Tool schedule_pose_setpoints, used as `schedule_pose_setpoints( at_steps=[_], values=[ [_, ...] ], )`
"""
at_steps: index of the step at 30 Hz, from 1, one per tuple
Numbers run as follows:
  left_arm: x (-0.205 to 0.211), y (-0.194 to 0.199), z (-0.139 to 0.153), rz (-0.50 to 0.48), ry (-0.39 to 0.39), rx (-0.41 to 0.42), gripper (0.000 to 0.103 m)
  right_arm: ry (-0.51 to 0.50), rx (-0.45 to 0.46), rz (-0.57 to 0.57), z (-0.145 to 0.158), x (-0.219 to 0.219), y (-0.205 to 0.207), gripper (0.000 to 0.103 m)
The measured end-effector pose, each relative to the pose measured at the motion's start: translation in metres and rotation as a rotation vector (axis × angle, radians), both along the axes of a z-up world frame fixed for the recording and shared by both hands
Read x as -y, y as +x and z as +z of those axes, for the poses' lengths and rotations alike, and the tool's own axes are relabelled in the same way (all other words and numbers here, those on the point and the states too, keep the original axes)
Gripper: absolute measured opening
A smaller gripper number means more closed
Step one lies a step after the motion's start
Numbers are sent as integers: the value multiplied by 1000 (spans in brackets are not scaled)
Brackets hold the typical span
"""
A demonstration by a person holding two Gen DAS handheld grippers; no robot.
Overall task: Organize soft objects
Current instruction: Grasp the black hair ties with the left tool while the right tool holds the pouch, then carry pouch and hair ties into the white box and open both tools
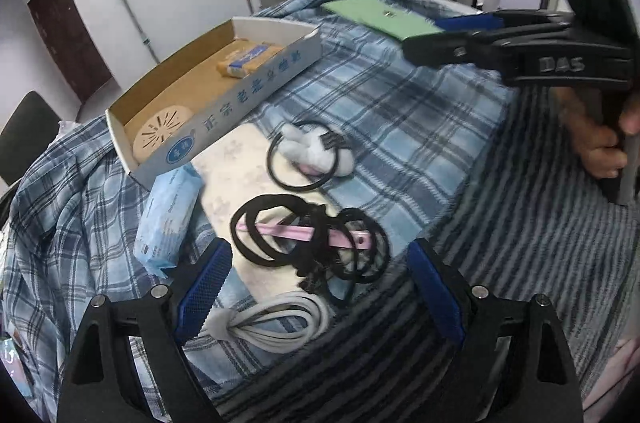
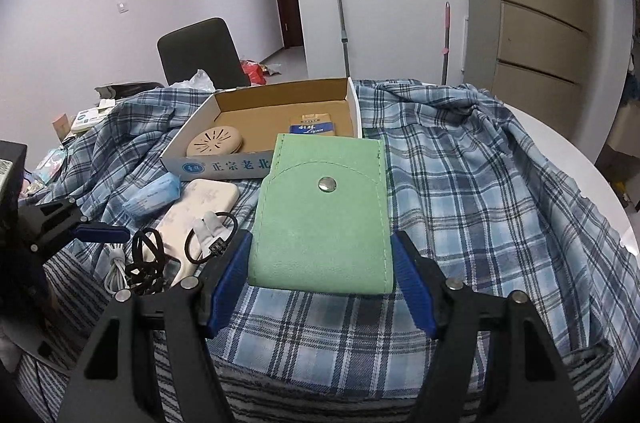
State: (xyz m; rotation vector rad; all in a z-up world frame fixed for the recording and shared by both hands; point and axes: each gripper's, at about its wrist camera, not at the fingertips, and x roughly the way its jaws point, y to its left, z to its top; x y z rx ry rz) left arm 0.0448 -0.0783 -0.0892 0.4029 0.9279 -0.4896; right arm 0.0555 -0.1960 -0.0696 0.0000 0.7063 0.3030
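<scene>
A green felt pouch (image 2: pixel 320 219) with a metal snap lies between the fingers of my right gripper (image 2: pixel 322 283), which looks shut on its near end; it also shows in the left wrist view (image 1: pixel 380 15). My left gripper (image 1: pixel 320 299) is open and empty above a tangle of black hair ties (image 1: pixel 316 243) around a pink clip. A white fluffy hair tie (image 1: pixel 312 151) lies beyond. An open cardboard box (image 1: pixel 256 87) holds a round beige disc (image 1: pixel 160 135) and a small packet (image 1: pixel 248 57).
A blue tissue pack (image 1: pixel 168 219), a pale power bank (image 1: pixel 240 175) and a white cable (image 1: pixel 272 319) lie on the plaid cloth (image 1: pixel 400 127). A striped cloth (image 1: pixel 540 243) covers the near right. A black chair (image 2: pixel 200 51) stands behind the table.
</scene>
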Motion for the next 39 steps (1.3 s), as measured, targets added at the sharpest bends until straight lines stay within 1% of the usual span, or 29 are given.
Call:
schedule_pose_setpoints(
  at_steps=[2,7,9,10,12,14,18,24,25,26,27,29,30,32,34,35,37,39],
  values=[
    [-2,4,-1,19,-7,-10,91,8,-1,3,0,1,0,69],
    [-13,13,0,42,-75,-60,91,13,4,13,0,1,-2,69],
    [-17,18,0,43,-98,-84,91,17,4,19,0,1,-3,69],
    [-18,21,0,42,-118,-81,91,20,4,22,0,1,-3,69],
    [-21,27,-1,25,-154,-124,91,31,0,28,0,1,-3,69],
    [-24,31,0,18,-175,-134,91,44,-5,35,0,3,-3,69],
    [-26,35,3,14,-188,-123,91,65,-5,42,0,5,-5,69],
    [-27,39,-2,3,-221,-160,91,69,-7,54,1,4,-6,69],
    [-27,39,-2,2,-228,-161,86,68,-7,54,1,3,-6,69],
    [-28,39,-2,0,-236,-161,76,68,-7,54,1,4,-6,69],
    [-29,38,-2,-3,-245,-159,72,68,-7,53,1,4,-6,69],
    [-31,35,0,-19,-262,-156,48,69,-11,52,0,4,-5,69],
    [-32,32,2,-35,-274,-151,43,68,-15,51,0,4,-5,69],
    [-33,29,6,-56,-294,-135,25,67,-23,50,-2,4,-4,69],
    [-32,26,7,-68,-294,-128,16,64,-25,49,-2,3,-3,69],
    [-31,24,7,-67,-284,-119,14,63,-25,49,-2,3,-3,69],
    [-29,21,9,-67,-274,-94,13,62,-26,49,-3,2,-3,69],
    [-30,16,14,-70,-276,-47,12,62,-27,46,-3,4,-2,69]
  ],
)
